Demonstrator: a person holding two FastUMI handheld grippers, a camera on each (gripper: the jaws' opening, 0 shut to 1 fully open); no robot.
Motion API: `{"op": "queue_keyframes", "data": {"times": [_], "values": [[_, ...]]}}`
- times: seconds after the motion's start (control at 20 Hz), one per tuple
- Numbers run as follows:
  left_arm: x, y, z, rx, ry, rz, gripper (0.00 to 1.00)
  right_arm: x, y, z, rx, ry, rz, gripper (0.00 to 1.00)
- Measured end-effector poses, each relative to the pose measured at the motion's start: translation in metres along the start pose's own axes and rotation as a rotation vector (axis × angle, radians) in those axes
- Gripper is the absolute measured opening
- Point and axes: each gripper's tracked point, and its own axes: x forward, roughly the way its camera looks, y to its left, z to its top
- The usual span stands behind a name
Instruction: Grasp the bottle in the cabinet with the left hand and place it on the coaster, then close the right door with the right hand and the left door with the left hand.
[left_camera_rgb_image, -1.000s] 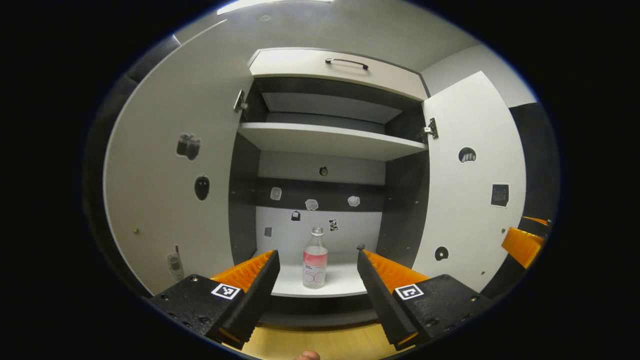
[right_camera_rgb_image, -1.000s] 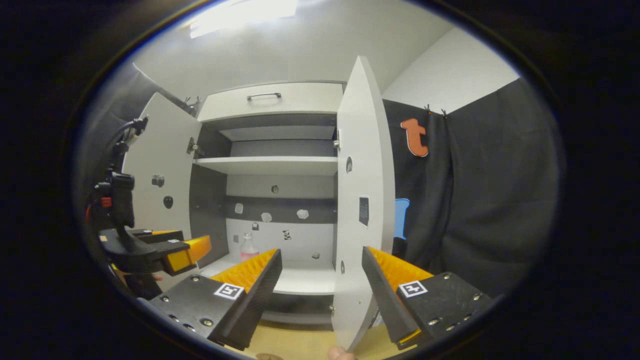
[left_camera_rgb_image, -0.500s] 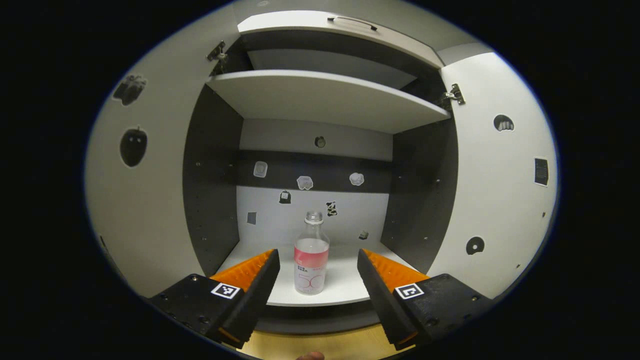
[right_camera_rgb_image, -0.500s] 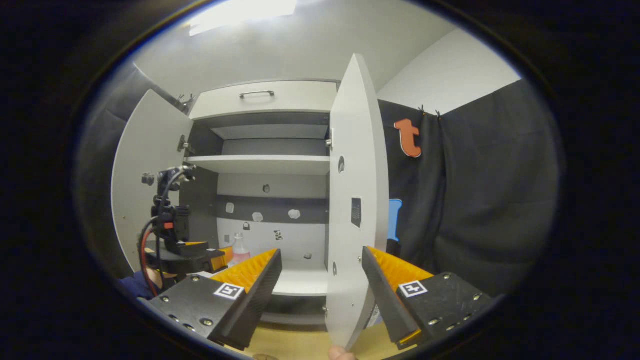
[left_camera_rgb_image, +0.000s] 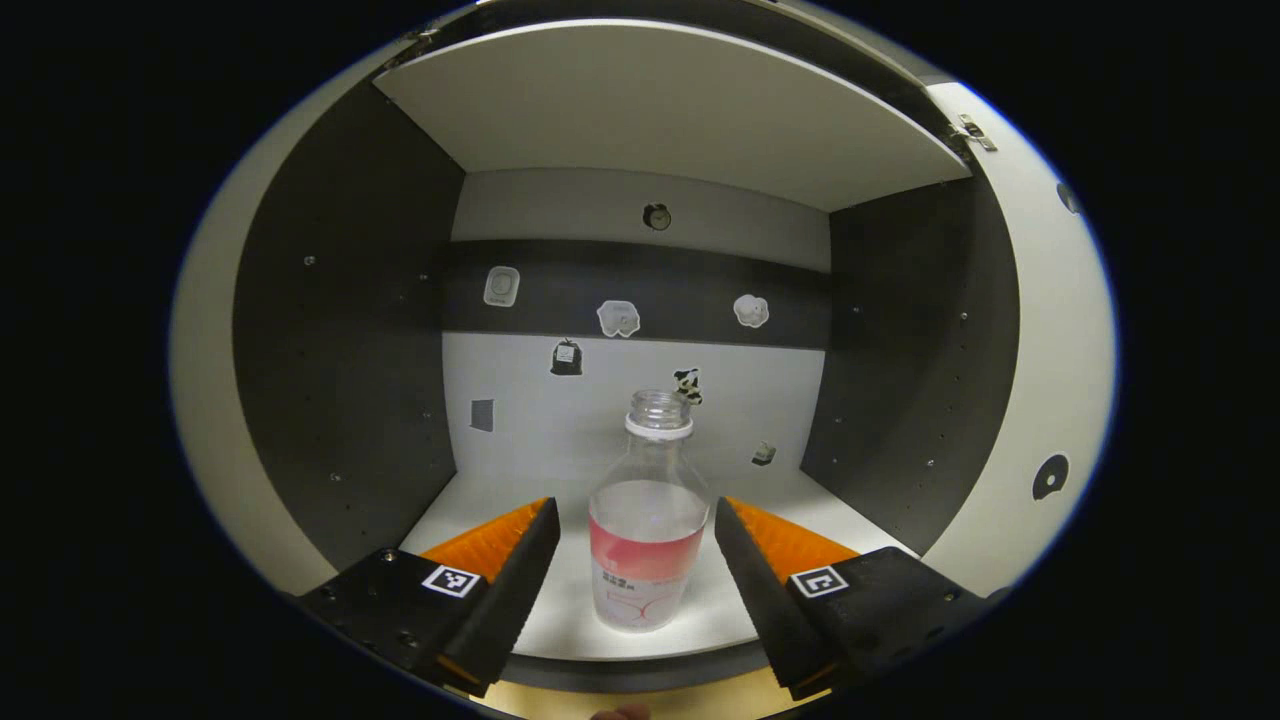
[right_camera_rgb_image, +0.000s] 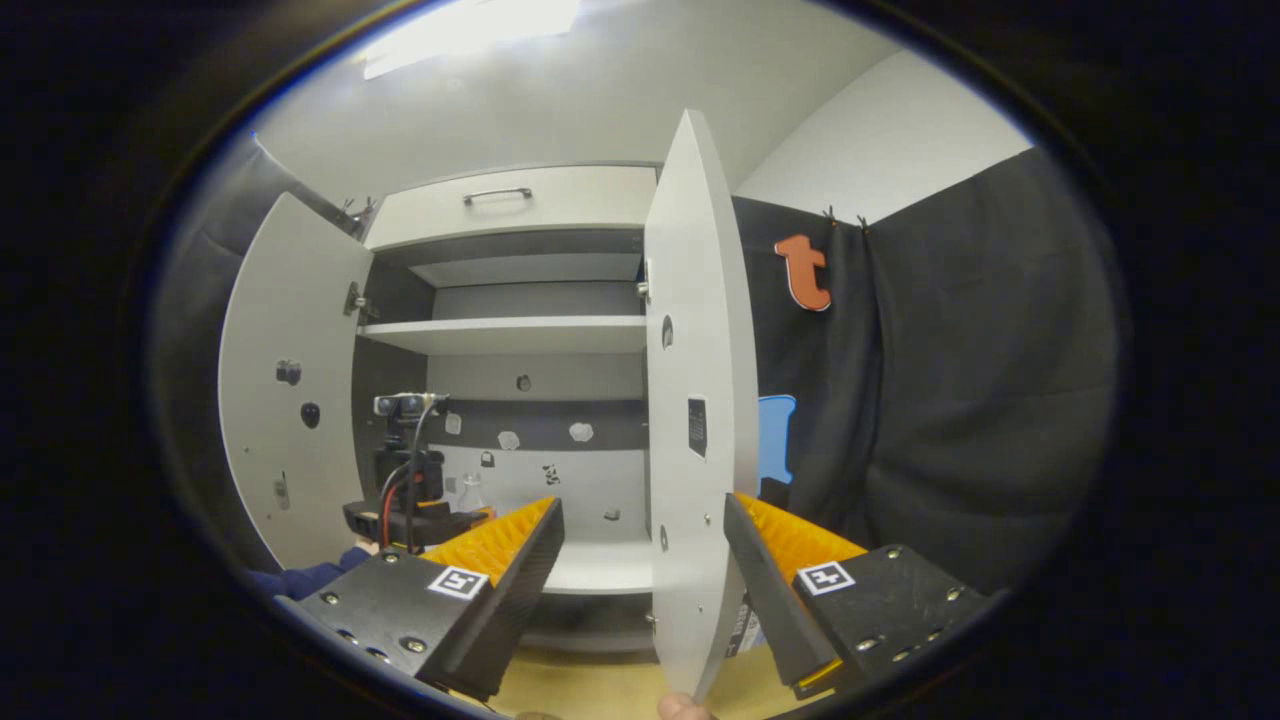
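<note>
- Straight ahead of the left gripper, on the white lower shelf of the cabinet, stands the clear plastic bottle with a pink label band, upright, its long axis vertical and its neck open at the top.
- Between the orange ribbed fingers of that gripper the bottle's lower body sits nearly centred. The jaws stand wide, a gap showing on each side of the label, and neither pad touches it.
- Judged from this, the left gripper is the nearer one by far and the step in hand is the last of the approach; a little more forward travel and a squeeze across the label would take the bottle.
- About half of the bottle looks filled with clear liquid, the level just above the pink band. It is slim and smooth, so a grip low on the label should hold better than one at the shoulder.
- Farther back, the right gripper has its jaws wide too, holding nothing, with the edge of the open white right door rising between its fingers.
- From the right gripper view the left gripper shows inside the cabinet mouth, with the white left door swung open beside it. Both doors are yet to be closed.
</note>
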Motion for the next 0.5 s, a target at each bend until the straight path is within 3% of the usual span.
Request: {"op": "queue_keyframes", "data": {"times": [0.25,0.35,0.5], "values": [[0.023,0.002,-0.006,0.019,0.016,0.007,0.96,0.0,0.001,0.001,0.025,0.007,0.015,0.96],[0.023,0.006,-0.006,0.031,0.015,0.022,0.79,-0.001,0.0,0.003,0.023,0.004,0.018,0.95],[0.023,0.006,-0.006,0.032,0.017,0.017,0.78,-0.004,-0.001,0.002,0.025,0.001,0.023,0.95]]}}
